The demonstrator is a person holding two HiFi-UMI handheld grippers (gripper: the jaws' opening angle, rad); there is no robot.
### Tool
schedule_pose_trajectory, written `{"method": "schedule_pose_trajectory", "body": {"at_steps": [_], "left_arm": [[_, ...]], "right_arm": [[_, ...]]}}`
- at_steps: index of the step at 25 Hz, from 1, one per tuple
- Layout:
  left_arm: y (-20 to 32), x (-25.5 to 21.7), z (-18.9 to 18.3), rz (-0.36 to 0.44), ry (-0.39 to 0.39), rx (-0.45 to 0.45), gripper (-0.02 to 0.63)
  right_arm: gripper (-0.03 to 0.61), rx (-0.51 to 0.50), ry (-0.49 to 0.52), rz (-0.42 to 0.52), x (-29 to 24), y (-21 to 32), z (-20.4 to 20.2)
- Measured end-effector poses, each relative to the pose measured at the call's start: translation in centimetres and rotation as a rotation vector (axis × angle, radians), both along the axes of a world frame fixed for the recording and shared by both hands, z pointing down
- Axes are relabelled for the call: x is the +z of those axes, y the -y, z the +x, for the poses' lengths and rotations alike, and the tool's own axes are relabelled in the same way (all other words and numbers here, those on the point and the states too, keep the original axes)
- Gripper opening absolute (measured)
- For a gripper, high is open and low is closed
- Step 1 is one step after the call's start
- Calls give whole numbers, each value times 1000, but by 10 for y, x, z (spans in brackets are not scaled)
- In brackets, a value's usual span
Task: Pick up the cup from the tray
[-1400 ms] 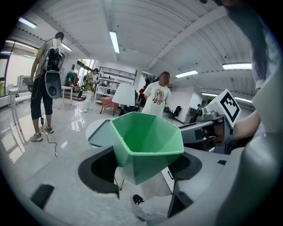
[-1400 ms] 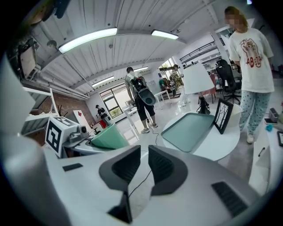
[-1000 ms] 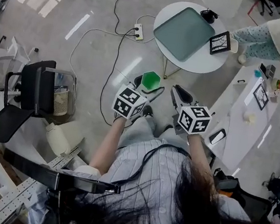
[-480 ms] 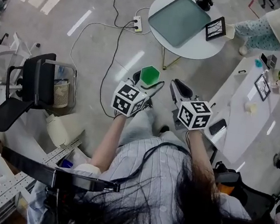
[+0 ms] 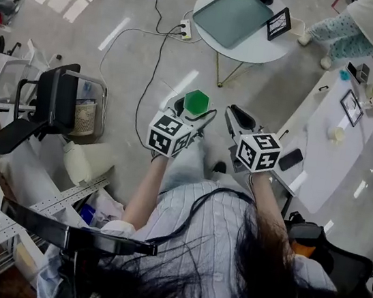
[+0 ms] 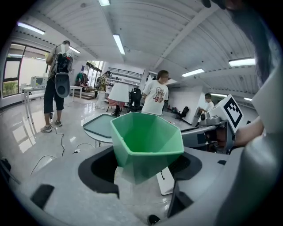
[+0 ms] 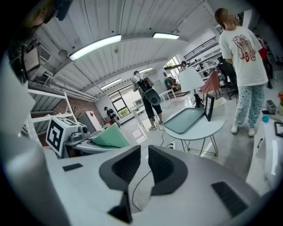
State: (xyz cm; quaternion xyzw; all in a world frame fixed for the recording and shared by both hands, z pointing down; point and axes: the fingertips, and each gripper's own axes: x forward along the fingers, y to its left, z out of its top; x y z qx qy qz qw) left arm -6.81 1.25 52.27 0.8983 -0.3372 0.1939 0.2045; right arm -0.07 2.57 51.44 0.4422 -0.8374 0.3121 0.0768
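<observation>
Right now, the seated person is holding both grippers out over the lap. The left gripper is clamping the green cup between its jaws, gripping it low on its tapered base with the open mouth facing up. The cup is sitting well apart from the tray, which is lying on the round white table across the floor, beside an upright dark frame. The right gripper is hovering just beside the left one, its jaws drawn almost together with only a thin slit and nothing between them. Another person in a white shirt is standing near that table.
</observation>
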Motion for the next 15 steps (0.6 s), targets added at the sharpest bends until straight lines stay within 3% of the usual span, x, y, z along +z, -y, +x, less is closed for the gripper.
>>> {"method": "schedule_pose_trajectory", "body": {"at_steps": [15], "left_arm": [[-104,-4,44,31,24,-11,341]], "right_arm": [[67,-60,11,45,-5,-104,37]]}}
